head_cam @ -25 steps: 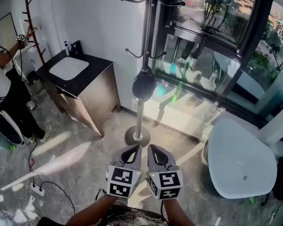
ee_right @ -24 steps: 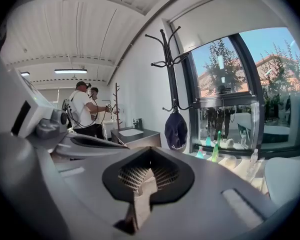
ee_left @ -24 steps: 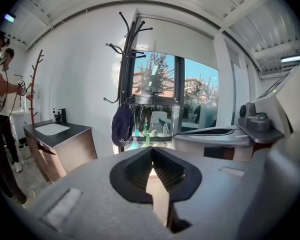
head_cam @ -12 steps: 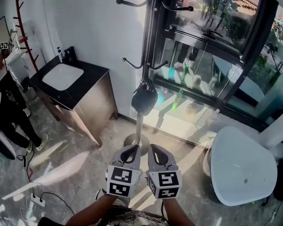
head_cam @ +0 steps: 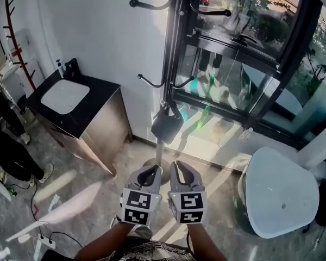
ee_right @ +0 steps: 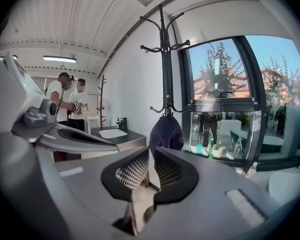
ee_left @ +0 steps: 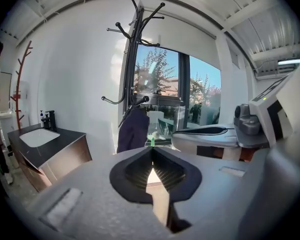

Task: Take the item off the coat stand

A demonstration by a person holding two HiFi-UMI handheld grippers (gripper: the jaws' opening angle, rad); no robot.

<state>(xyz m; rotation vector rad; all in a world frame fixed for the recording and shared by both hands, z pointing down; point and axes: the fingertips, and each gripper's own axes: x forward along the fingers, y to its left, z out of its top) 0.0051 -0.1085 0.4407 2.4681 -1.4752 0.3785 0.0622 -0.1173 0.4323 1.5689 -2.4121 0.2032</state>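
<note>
Dark rounded bag (head_cam: 167, 125) hangs on the black metal coat stand (head_cam: 170, 53); left gripper (head_cam: 152, 170) jaws closed, right gripper (head_cam: 180, 166) jaws opening, empty.

Sink cabinet (head_cam: 93, 103) left; white table (head_cam: 280, 192) right.

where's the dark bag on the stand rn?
Head view, centre: the dark bag hangs from a lower hook of the coat stand, with the sink cabinet to its left and the window to its right.
</note>
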